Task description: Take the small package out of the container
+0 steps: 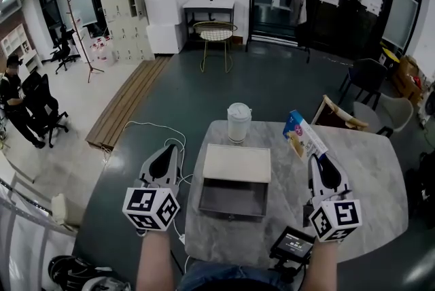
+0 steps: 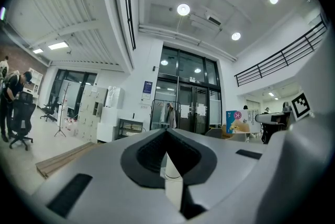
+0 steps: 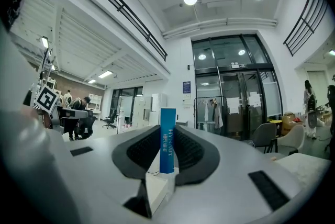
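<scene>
My right gripper (image 1: pixel 315 160) is shut on the small package (image 1: pixel 304 134), a flat blue and white box held tilted in the air above the right side of the marble table (image 1: pixel 367 174). In the right gripper view the package (image 3: pixel 167 149) stands edge-on between the dark pads of the gripper (image 3: pixel 167 131). The container (image 1: pixel 231 213), a grey box with a pale lid part at the back and a dark open tray in front, sits mid-table to the left of the package. My left gripper (image 1: pixel 167 151) hovers by the table's left edge with its jaws together (image 2: pixel 166 136) and nothing in them.
A white lidded cup (image 1: pixel 238 122) stands behind the container. A small device with a screen (image 1: pixel 292 242) sits at the table's front edge. Chairs (image 1: pixel 370 113) stand at the far right. A white cable (image 1: pixel 153 126) lies on the floor at the left.
</scene>
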`<state>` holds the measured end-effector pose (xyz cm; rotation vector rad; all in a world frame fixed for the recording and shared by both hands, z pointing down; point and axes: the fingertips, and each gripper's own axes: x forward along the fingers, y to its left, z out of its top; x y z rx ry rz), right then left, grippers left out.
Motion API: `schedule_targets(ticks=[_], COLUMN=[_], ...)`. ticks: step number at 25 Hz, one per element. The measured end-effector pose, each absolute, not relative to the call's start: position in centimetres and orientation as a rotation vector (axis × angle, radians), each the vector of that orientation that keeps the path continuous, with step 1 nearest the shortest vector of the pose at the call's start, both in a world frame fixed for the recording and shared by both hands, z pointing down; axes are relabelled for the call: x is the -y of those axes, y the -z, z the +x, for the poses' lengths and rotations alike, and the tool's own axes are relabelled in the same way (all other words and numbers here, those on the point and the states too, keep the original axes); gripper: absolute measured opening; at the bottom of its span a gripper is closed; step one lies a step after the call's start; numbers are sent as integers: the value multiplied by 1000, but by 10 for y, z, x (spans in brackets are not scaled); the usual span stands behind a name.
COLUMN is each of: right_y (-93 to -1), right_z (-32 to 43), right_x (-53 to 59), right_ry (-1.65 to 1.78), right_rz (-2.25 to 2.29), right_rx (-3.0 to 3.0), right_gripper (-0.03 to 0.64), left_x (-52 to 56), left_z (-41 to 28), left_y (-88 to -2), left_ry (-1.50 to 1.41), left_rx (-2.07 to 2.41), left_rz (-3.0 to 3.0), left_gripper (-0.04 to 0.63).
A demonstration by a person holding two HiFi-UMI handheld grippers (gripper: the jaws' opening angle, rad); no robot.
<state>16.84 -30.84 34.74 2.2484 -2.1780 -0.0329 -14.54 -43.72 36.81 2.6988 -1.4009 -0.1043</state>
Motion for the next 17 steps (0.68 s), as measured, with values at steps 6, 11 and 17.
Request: schedule_targets(ticks=[6, 11, 17], right_y=[-347, -343, -336], right_z=[169, 161, 157], right_x=[308, 314, 309], right_ry=[48, 52, 48], right_rz=[2237, 2225, 2227], right_rx=[2188, 2197, 2204], right_gripper=[92, 92, 92], left_x=[435, 439, 433], left_z=[-144, -150, -153], left_y=[-370, -367, -361], left_ry=[105, 98, 88], left_rx=[1408, 1409, 1405], left_rz=[2696, 2699, 2705], left_gripper=[12, 12, 12])
